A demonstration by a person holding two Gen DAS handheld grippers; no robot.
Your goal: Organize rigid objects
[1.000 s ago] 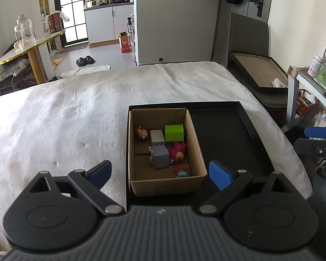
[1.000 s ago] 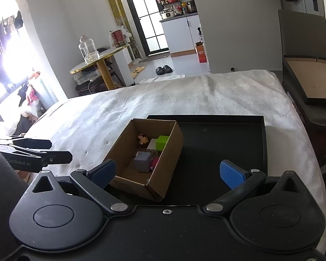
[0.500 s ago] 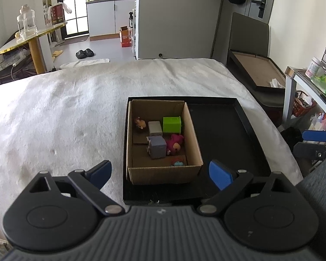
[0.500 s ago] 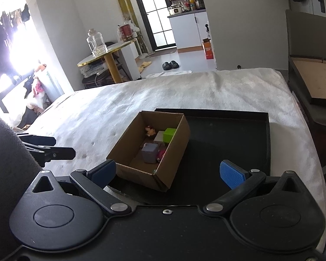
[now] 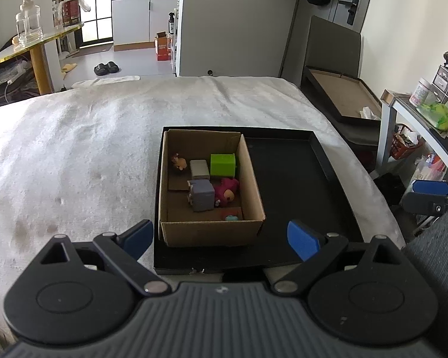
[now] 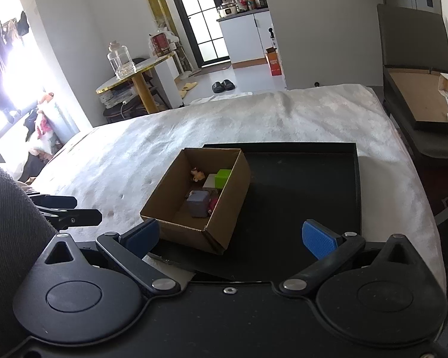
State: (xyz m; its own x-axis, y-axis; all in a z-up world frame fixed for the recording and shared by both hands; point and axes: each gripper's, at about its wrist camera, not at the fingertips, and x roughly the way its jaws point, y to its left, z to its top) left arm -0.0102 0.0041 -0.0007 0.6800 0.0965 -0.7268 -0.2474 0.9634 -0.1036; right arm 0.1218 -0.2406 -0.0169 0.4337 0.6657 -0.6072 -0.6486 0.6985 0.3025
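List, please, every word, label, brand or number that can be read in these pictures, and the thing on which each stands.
No text can be read with certainty.
Red container on the round table: it has a label, too blurred to read.
Orange carton on the floor: print too small to read.
Jar on the right-hand shelf: label blurred.
Cardboard box, black tray and the toys inside the box: no writing visible.
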